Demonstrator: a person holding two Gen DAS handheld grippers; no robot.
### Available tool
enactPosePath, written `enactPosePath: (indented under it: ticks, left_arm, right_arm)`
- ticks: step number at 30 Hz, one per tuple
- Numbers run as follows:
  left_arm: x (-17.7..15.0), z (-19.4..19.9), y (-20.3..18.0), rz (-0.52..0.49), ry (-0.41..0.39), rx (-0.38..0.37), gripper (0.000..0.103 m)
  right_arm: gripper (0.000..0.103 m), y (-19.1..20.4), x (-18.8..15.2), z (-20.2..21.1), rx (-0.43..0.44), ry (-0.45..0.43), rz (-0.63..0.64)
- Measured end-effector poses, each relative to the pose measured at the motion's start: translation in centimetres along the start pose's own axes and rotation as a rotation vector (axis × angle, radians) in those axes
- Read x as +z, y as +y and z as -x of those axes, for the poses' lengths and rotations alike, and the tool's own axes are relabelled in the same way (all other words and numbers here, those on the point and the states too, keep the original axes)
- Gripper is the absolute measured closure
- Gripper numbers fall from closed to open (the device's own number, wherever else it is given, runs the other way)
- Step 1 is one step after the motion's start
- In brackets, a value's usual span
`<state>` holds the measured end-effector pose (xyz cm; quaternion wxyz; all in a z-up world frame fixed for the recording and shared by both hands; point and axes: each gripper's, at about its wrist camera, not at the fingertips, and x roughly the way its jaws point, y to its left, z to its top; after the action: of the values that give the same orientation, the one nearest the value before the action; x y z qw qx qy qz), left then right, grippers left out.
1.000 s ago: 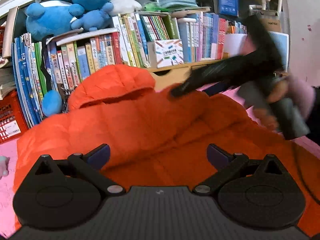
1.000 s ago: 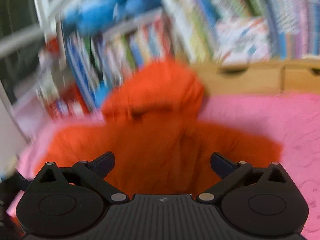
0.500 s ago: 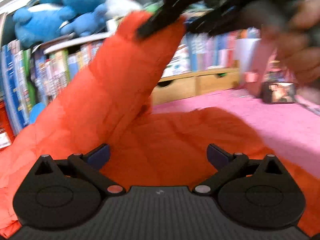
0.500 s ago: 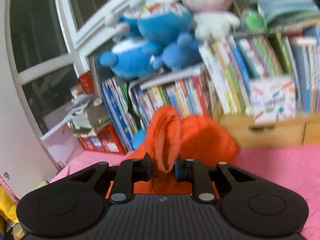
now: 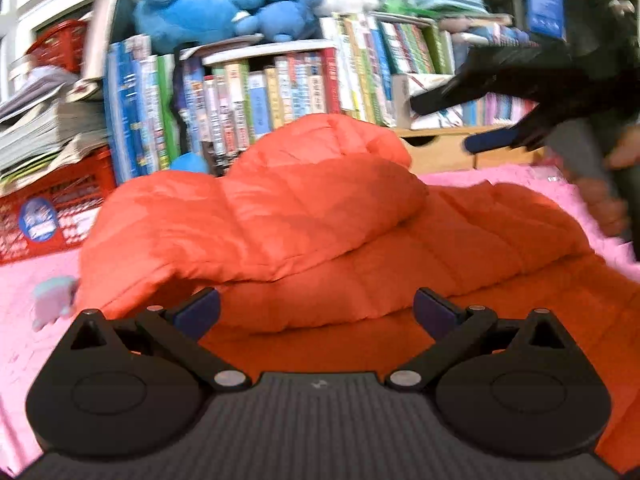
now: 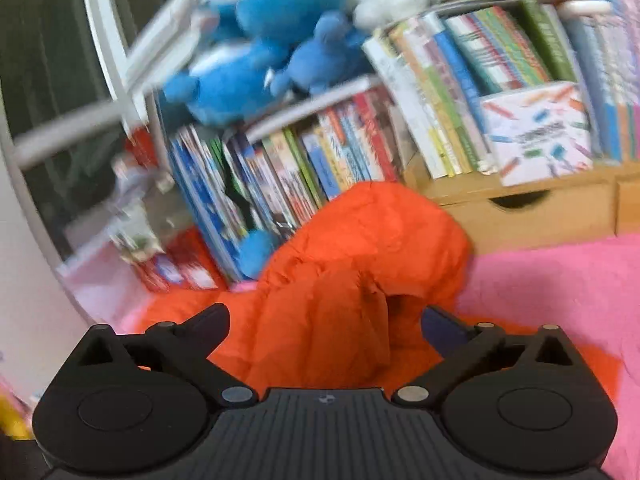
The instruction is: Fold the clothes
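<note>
one puffy, quilted orange hooded jacket is spread on a fuzzy pink blanket, one sleeve laid over its body. the right gripper, whose jaws have just been opening, is seen spread wide and empty above the hood. the left gripper is likewise held wide apart, nothing clasped.

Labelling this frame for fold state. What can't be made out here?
- Jacket near hem: left wrist view, hidden behind the left gripper body.
- Jacket's left side: right wrist view, hidden behind the folded-over part and the right gripper.
- Book titles: right wrist view, motion blur.
- Right gripper and hand: left wrist view, blurred and cut off by the right edge.
</note>
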<state>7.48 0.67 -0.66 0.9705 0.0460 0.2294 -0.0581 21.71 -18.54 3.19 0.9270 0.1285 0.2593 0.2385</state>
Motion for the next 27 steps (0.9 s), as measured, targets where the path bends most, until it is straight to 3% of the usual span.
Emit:
enactPosePath:
  ticks: [3,4,6,8,13,16,18,23,27]
  left_arm:
    - [0.0,2.8,1.8,0.034,-0.034,-0.006,0.0]
    - [0.0,3.8,2.5,0.037,-0.051,0.006,0.0]
    - [0.1,5.0,4.0,0.063,-0.092,0.061,0.0]
    - [0.2,6.2,5.6,0.091,-0.135,0.122,0.0]
    - [0.9,5.8,9.5,0.282,-0.188,0.217,0.0]
    - [1.4,4.4,9.9,0.348,-0.209,0.231,0.0]
    - [1.8,3.0,9.1,0.336,-0.214,0.25,0.0]
    - [2.5,-1.5,6.2,0.201,-0.184,0.307,0.0]
    - [2.4,-4.9,5.3,0.11,-0.117,0.336,0.0]
  right_arm:
    - [0.001,1.4,-0.6,-5.6,-0.078,0.121,0.017]
    - [0.009,1.4,-1.0,-7.2,-0.085,0.19,-0.017]
    - [0.07,1.3,-1.8,-8.3,-0.036,0.243,-0.078]
    - [0.085,2.0,-1.7,-6.4,-0.014,0.174,-0.088]
    - [0.087,3.6,-0.5,3.0,-0.066,-0.079,0.018]
    - [0.086,3.8,-0.9,7.0,-0.145,-0.154,0.086]
    - [0.086,3.7,-2.1,7.5,-0.223,-0.131,0.128]
    - [0.082,2.8,-6.6,3.9,-0.388,0.048,0.197]
    - [0.075,3.9,-10.1,2.0,-0.462,0.09,0.383]
